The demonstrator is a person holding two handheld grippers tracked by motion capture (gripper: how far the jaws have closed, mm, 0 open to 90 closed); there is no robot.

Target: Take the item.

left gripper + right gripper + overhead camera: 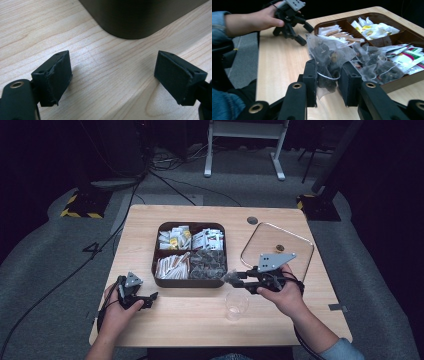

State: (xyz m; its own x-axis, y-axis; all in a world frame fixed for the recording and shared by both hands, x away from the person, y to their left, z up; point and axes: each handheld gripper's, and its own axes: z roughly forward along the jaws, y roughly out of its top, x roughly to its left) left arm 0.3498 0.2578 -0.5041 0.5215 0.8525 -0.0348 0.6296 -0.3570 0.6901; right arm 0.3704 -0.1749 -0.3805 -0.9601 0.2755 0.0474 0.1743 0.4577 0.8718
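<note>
Wooden table (190,320), light grain, bearing all items. Clear plastic cup (236,305): upright, empty, just below and to the near side of the right gripper (231,279), apart from it. Glass lid (277,251) with round knob: flat on the table just behind the right gripper, partly covered by that gripper's grey plate. Dark brown four-compartment tray (158,270): between the two grippers, its near right corner just beside the right gripper's tips. Right gripper: held level in the person's right hand (285,295), pointing toward the tray, jaws closed on a pyramid tea bag (325,56) of dark loose tea; the bag stands up between the pads, clear of the table, at the tray's near right corner. Left gripper (112,77): held low over the table by the left hand (114,312), jaws wide apart with nothing between them, tray corner just ahead. Tray contents: far compartments, white and green-printed sachets; near left, slim paper sticks; near right, further pyramid tea bags.
</note>
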